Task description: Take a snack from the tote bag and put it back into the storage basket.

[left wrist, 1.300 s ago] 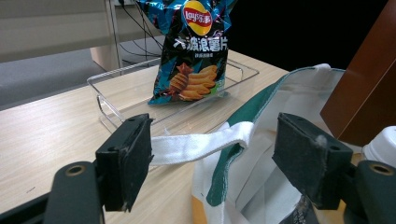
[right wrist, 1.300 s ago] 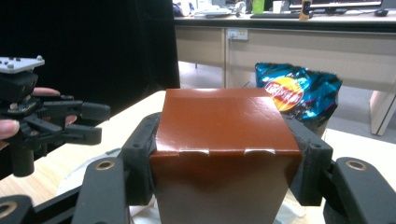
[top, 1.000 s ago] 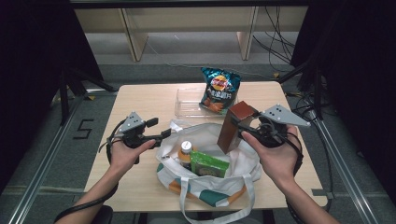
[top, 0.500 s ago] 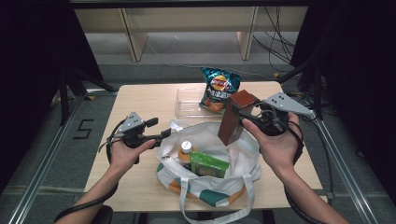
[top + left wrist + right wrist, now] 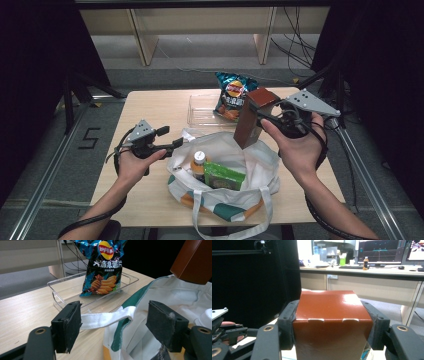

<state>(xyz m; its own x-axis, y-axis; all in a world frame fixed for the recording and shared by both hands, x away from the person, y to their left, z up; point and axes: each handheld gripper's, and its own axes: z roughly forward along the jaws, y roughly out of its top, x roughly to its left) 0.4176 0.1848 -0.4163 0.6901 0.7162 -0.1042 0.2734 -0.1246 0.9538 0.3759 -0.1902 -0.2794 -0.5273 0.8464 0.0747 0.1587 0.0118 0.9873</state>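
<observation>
Both tongs are busy: the right tongs [image 5: 264,116] clench the brown box [image 5: 252,117] by its top, holding it above the white bag [image 5: 260,165]; the left tongs [image 5: 120,326], released, straddle the bag's strap [image 5: 105,318].

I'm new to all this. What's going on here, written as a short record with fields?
Right gripper: shut on brown box, held above the tote bag
Left gripper: open, bag handle between its jaws
In bag: bottle, green packet
Clear tray: holds chips bag
Surface: wooden table
</observation>
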